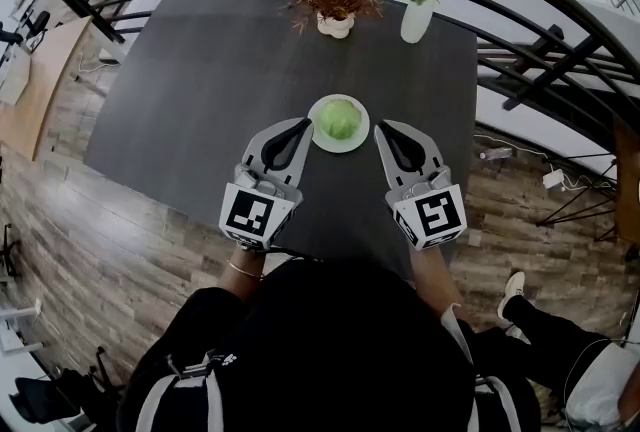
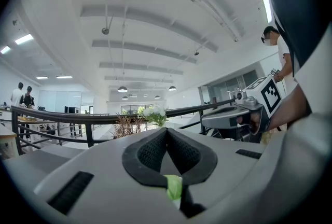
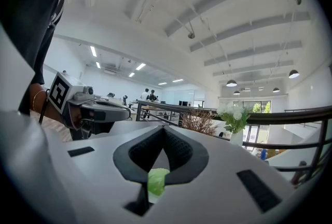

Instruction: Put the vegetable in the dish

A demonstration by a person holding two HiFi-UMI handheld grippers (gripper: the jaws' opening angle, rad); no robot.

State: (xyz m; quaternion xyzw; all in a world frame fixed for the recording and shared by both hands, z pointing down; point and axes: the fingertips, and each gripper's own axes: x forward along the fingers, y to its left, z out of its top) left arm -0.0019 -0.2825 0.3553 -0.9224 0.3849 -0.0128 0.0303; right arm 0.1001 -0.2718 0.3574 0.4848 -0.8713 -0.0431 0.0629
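A round green vegetable [image 1: 340,118] lies in a small white dish [image 1: 322,142] near the front middle of the dark table [image 1: 200,90]. My left gripper [image 1: 306,125] sits just left of the dish, shut and empty. My right gripper [image 1: 380,128] sits just right of it, also shut with nothing held. Both point away from me, tips level with the dish and apart from it. In the left gripper view a sliver of the vegetable [image 2: 174,186] shows below the closed jaws [image 2: 167,129]. The right gripper view shows the same vegetable [image 3: 157,181] under its closed tips [image 3: 165,128].
At the table's far edge stand a pot of dried brown plants [image 1: 335,20] and a white vase of flowers [image 1: 417,15]. A black railing [image 1: 520,50] curves behind and to the right. Wooden floor [image 1: 90,250] lies left of the table; a person's shoe [image 1: 512,292] shows at right.
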